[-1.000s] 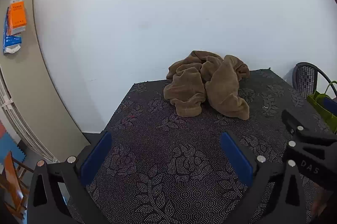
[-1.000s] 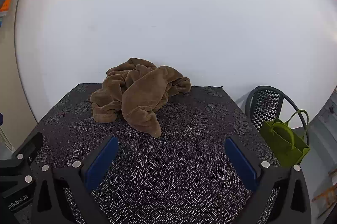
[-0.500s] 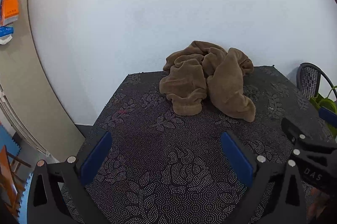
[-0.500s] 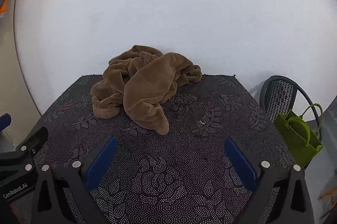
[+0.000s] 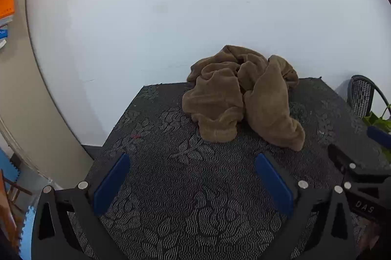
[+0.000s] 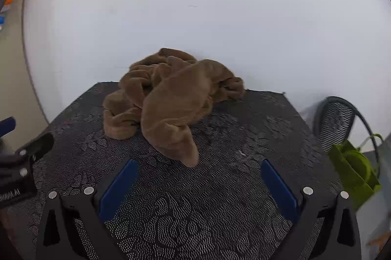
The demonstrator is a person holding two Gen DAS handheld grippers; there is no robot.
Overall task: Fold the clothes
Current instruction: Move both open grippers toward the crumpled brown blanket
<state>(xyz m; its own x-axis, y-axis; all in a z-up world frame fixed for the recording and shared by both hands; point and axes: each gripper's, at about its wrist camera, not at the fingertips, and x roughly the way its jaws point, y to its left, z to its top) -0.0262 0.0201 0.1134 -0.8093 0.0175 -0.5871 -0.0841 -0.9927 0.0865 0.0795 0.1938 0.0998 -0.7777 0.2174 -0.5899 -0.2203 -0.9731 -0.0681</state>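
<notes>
At the far left edge of the left wrist view an orange packet (image 5: 6,2) on the beige panel is cut off by the lens rim, and its print is too small to read. The left gripper (image 5: 193,177) hangs over the near part of the dark patterned table (image 5: 185,211) with its two blue-padded fingers (image 5: 111,183) spread wide and nothing between them. One brown fleece garment (image 5: 240,98) lies crumpled in a single heap at the far side of the table, against the white wall (image 5: 195,3); its folds hide what kind of garment it is, and no sleeve or collar can be made out. In the right wrist view the same heap sits left of centre, one lobe reaching toward the near edge. The right gripper (image 6: 199,183) is likewise wide open and empty, near that lobe but apart from it. Its body shows at the right edge of the left wrist view, where the letters "DAS" can be read; the partial label on the left gripper's body in the right wrist view is cut off. On the right stand one black mesh chair (image 6: 338,118), partly out of frame, and one green bag (image 6: 354,172).
</notes>
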